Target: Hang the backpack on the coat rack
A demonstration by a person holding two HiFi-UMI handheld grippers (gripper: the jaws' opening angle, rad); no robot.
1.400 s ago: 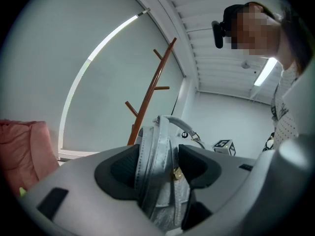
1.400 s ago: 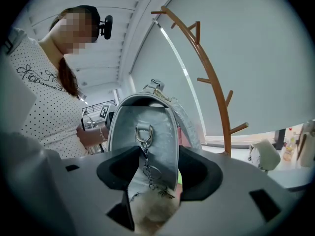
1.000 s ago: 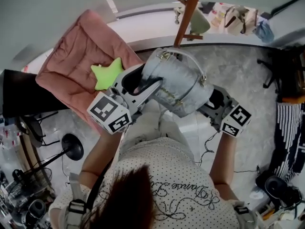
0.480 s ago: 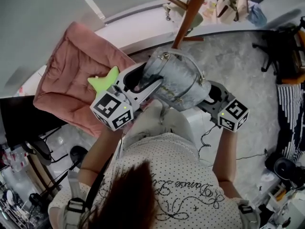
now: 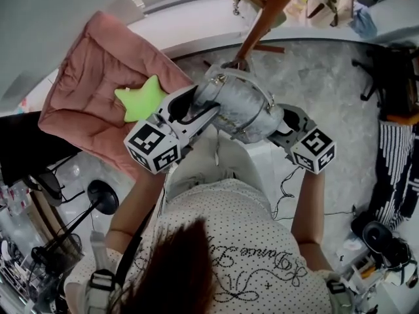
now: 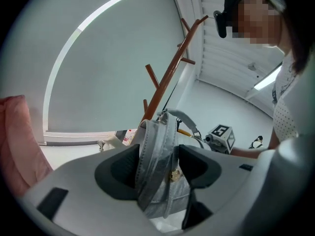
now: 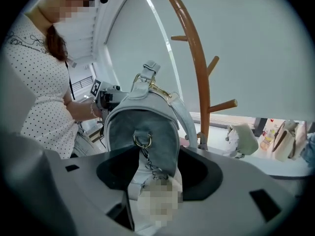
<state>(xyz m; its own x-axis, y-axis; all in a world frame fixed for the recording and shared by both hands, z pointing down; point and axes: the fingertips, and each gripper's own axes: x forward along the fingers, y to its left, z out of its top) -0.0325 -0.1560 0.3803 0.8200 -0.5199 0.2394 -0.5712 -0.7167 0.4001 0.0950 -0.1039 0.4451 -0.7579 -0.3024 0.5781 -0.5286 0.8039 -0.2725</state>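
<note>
A grey backpack is held in the air between both grippers, close under the brown wooden coat rack. Its top handle almost touches the pole. My left gripper is shut on the backpack's shoulder straps, which run down between its jaws. My right gripper is shut on the other end of the backpack, where a ring and chain hang. The rack's pole and pegs rise just behind the bag, and the rack also shows in the left gripper view.
A pink cushion with a green star pillow lies at the left. Several bags sit on the white ledge behind the rack. A black chair and striped cloth stand right; a floor stand is at lower left.
Both grippers have carried the backpack up and forward toward the coat rack. Its top handle now sits right by the pole.
</note>
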